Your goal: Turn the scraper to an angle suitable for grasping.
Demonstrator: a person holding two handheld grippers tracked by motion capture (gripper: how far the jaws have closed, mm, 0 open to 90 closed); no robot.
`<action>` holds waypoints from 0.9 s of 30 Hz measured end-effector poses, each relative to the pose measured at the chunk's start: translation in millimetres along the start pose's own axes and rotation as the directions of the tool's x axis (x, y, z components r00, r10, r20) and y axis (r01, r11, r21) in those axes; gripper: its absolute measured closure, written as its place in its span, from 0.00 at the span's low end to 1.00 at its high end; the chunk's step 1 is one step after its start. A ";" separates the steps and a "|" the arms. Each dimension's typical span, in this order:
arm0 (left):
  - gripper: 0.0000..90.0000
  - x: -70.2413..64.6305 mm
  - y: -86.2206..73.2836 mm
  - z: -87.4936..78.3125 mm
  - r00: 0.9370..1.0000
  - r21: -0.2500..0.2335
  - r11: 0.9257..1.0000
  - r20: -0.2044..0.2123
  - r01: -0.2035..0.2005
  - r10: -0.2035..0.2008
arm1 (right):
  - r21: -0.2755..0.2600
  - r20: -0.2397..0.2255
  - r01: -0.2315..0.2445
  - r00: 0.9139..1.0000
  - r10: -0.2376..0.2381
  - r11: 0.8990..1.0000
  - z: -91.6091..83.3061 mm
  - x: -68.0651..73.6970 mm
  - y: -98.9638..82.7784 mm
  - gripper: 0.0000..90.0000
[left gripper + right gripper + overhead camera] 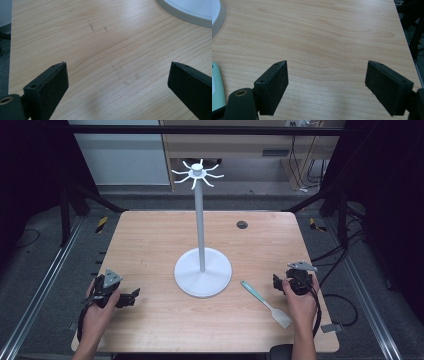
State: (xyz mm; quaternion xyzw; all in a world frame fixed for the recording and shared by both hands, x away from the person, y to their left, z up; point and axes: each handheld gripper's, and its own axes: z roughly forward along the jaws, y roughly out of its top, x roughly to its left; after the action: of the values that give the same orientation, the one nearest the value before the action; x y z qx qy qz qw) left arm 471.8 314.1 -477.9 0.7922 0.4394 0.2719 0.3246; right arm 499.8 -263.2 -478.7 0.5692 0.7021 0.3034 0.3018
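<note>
Spatula, teal handle with a pale blade, lies flat on the table at the near right, blade toward the near edge. Right gripper sits just right of its handle, jaws spread, nothing between them. Left gripper rests at the near left, jaws likewise spread and empty. White hook stand stands upright mid-table between them.

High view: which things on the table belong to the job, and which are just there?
In the job:
- teal-handled spatula with a white blade, lying flat, nearest the right gripper
- white stand with a round base, tall pole and hooks on top
- left gripper, open, nothing between its jaws

Just there:
- dark round grommet in the wooden table
</note>
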 end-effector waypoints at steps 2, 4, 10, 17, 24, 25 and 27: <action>0.03 -0.3 0.1 0.3 1.000 0.000 1.000 -0.001 0.000 0.000 | 0.003 0.004 0.004 1.000 -0.004 1.000 0.4 0.6 0.3 0.21; 0.03 -0.6 0.2 0.1 1.000 0.000 1.000 -0.001 -0.003 0.003 | 0.008 0.012 -0.010 1.000 0.010 1.000 0.3 4.2 2.1 0.21; 0.03 -2.2 0.1 -0.6 1.000 0.000 1.000 -0.002 -0.007 0.007 | -0.002 0.008 0.015 1.000 -0.015 1.000 -0.2 12.4 8.4 0.21; 0.03 -2.3 0.1 0.5 1.000 0.006 1.000 0.001 -0.011 0.011 | -0.016 -0.021 0.075 0.997 -0.076 0.997 -3.3 37.9 21.1 0.39; 0.03 -3.2 0.2 0.4 1.000 0.008 1.000 0.004 -0.014 0.014 | -0.026 -0.027 0.189 0.981 -0.190 0.982 -1.6 72.6 31.0 0.56; 0.03 -3.3 0.2 0.4 1.000 0.008 1.000 0.004 -0.015 0.015 | -0.026 -0.027 0.189 0.981 -0.190 0.982 -1.6 72.6 31.0 0.56; 0.03 -3.6 0.2 0.3 1.000 0.008 1.000 0.003 -0.016 0.016 | -0.015 -0.038 0.200 0.979 -0.201 0.980 -0.8 78.1 32.1 0.61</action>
State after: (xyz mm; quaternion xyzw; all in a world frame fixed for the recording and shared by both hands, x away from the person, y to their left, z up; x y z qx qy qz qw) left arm 470.5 310.7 -478.5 0.7974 0.4337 0.2716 0.3197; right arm 505.7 -181.1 -459.5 0.4878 0.7600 0.2865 0.3198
